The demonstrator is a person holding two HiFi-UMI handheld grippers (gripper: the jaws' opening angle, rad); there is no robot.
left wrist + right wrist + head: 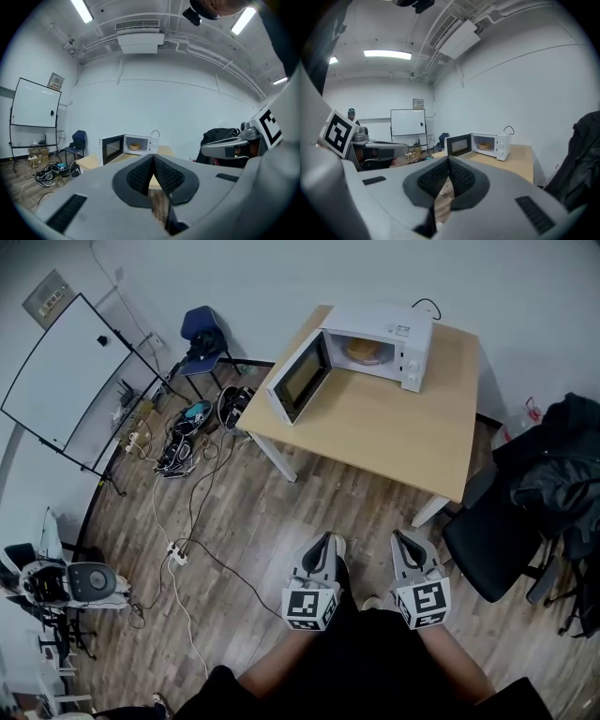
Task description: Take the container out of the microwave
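Container point(365, 351) sits in open microwave point(380, 322) on table point(375, 432), 12 o'clock, well apart from your left gripper point(324, 540) and right gripper point(401, 538); both closed, empty.

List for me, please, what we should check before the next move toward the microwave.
1. Microwave door open: ok.
2. Container visible inside the microwave: ok.
3. Left claw empty: ok, but it is shut, so open it before grasping.
4. Right claw empty: ok, and it is also shut.
5. Table within reach: not ok, it stands well ahead.
6. Cables off the path: ok, they lie to the left.
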